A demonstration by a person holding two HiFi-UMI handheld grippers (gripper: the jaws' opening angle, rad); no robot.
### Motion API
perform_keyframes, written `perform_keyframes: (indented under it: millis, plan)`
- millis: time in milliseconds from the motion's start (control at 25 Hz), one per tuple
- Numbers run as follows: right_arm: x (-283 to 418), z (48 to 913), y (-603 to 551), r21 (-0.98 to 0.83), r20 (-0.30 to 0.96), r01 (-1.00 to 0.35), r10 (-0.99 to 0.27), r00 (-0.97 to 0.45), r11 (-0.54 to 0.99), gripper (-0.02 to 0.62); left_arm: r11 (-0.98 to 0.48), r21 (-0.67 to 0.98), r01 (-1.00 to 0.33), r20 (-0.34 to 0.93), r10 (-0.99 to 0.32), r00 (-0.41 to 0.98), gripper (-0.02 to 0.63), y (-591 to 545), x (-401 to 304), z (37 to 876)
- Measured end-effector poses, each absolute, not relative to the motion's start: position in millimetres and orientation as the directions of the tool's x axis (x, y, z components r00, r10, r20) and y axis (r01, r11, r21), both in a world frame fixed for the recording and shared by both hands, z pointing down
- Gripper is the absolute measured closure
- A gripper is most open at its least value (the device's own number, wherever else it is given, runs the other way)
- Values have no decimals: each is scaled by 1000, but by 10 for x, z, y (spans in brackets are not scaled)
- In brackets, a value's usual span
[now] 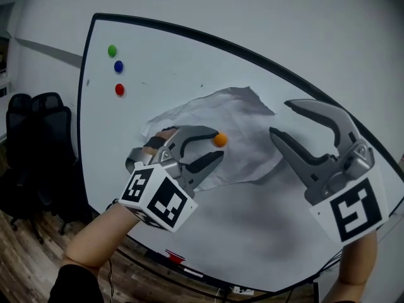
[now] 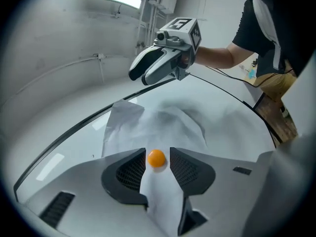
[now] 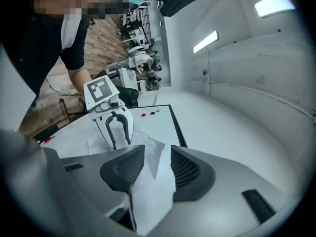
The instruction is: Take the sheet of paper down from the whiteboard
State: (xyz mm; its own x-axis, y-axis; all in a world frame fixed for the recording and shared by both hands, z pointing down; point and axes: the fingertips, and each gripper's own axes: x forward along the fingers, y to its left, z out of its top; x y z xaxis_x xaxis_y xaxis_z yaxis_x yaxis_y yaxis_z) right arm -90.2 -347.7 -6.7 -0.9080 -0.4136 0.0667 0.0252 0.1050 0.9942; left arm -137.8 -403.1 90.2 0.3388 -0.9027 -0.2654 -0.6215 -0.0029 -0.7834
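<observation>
Crumpled white paper, orange magnet pinning it, on whiteboard

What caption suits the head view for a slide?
Open left gripper and right gripper face the crumpled sheet of paper on the whiteboard; an orange magnet sits on it.

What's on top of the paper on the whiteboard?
One orange magnet sits on the crumpled paper; nothing else shows on it. The whiteboard behind the paper is covered, so anything under it cannot be seen.
</observation>
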Motion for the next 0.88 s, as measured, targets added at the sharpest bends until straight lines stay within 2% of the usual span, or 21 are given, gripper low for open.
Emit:
perform_keyframes:
  millis: [160, 400, 880]
  plan:
    - [-996, -65, -3584, 994, 111, 100, -449, -887, 49, 419, 22, -793, -608, -264, -913, 312, 454, -4081, -1337, 855]
    - [-1055, -116, -3661, 992, 129, 108, -434, -892, 72, 419, 1, -777, -630, -228, -933, 280, 454, -4222, -1378, 938]
    - [-1195, -82, -3798, 988, 156, 136, -455, -877, 77, 419, 43, -780, -624, -248, -937, 245, 471, -4249, -1398, 886]
